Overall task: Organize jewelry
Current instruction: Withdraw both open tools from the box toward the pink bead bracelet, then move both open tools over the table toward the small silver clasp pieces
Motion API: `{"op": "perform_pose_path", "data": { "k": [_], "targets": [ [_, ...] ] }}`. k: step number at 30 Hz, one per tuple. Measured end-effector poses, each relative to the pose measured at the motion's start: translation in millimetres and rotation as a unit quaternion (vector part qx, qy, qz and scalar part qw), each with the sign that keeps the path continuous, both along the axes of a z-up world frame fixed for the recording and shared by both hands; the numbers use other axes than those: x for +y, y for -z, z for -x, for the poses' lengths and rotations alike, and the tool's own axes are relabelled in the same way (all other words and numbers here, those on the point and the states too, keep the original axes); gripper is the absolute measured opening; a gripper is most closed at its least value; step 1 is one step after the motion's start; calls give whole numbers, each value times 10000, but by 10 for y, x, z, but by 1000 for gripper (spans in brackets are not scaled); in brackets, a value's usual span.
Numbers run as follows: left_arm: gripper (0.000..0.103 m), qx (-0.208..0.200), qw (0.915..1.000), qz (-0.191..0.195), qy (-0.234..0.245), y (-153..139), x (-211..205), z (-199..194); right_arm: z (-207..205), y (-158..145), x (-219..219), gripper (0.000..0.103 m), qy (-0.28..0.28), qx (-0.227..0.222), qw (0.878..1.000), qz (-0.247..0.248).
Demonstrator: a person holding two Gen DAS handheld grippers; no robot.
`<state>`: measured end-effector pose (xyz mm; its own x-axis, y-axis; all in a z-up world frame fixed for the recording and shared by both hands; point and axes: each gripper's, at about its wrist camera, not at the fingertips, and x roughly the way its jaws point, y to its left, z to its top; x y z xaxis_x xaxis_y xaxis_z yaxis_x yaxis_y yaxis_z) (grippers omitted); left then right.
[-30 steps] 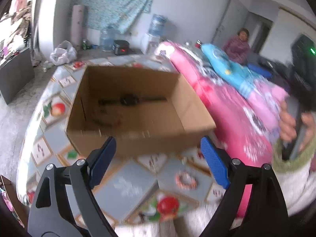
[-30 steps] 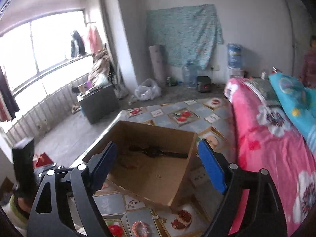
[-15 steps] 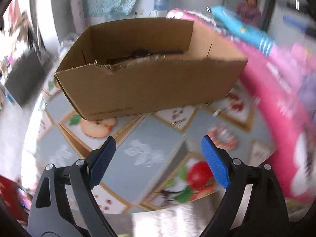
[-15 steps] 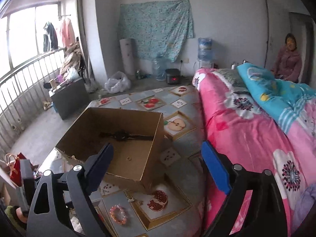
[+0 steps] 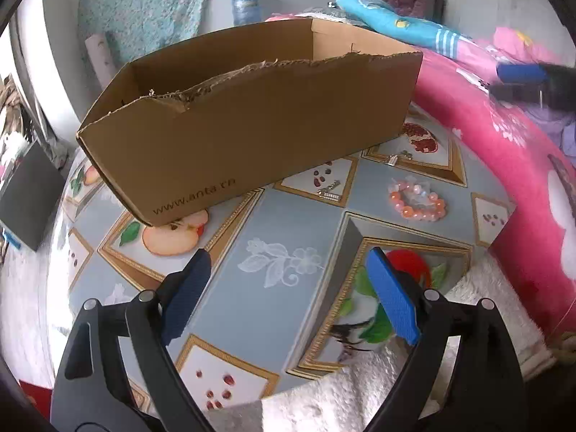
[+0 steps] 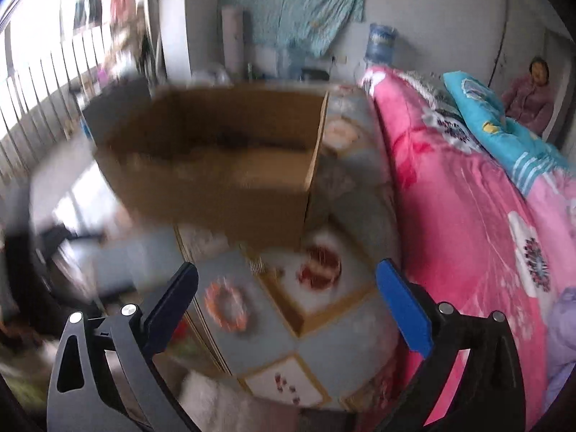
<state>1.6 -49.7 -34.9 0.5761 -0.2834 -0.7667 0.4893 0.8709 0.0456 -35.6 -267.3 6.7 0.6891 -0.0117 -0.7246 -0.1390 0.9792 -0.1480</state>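
Left wrist: bracelet (image 5: 417, 199) beyond open jaws, right.

A pink-and-orange bead bracelet (image 5: 417, 199) lies flat on the patterned mat, right of centre in the left wrist view, its round beads forming a loose ring with some paler, clear beads bunched at its upper side. To its left, two small silvery metal pieces (image 5: 329, 192) rest close together on a pale tile; another small silvery piece (image 5: 394, 158) lies above, near the lower right corner of the cardboard box (image 5: 252, 133). The box is open-topped, brown, with a torn near rim, filling the upper middle. In the blurred right wrist view something dark lies inside it.
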Motion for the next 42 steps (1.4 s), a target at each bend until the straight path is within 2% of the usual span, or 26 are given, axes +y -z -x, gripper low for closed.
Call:
{"op": "perform_pose_path", "data": {
  "k": [2,4,7,8,10,13,16,17,18,21,24,32,39,40,42],
  "targets": [
    [84,-45,10000,1,47,39,15,-41,27,76,120,97,6,-23,9994,333],
    [84,-14,9999,65,77,80,35,-99,98,68,232,97,52,-342,9975,616],
    [84,-15,9999,81,106,115,41,-143,250,-97,379,97,-298,-1120,9915,599],
    [84,-6,9999,80,96,127,45,-158,259,-102,399,97,-393,-1189,9907,535],
    [84,7,10000,44,44,155,46,-189,181,-9,429,97,-636,-1013,9917,469],
    [84,21,10000,39,-16,186,21,-200,21,147,464,97,-492,-680,9952,512],
    [84,-31,9999,116,100,201,-1,-127,-91,216,468,97,-540,-430,9976,-52],
    [84,-76,9998,92,147,208,-11,-97,-157,262,489,93,-640,-288,9971,-308],
    [84,-136,9997,53,205,220,-28,-58,-213,311,513,86,-700,-195,9965,-407],
    [84,-208,9991,88,357,240,-53,19,-391,497,610,67,-856,188,9950,-471],
    [84,-240,9988,139,393,237,-71,46,-571,625,714,56,-1094,541,9907,-594],
    [60,-293,9982,325,414,247,-21,38,-809,833,844,36,-1516,914,9833,-423],
    [43,-204,9968,472,614,291,-51,13,-929,906,860,33,-1593,978,9817,-361],
    [41,-210,9965,488,645,289,-59,8,-942,906,867,30,-1615,976,9815,-330],
    [40,-239,9960,514,692,281,-64,4,-951,897,877,20,-1644,1026,9804,-351]
  ]
}}
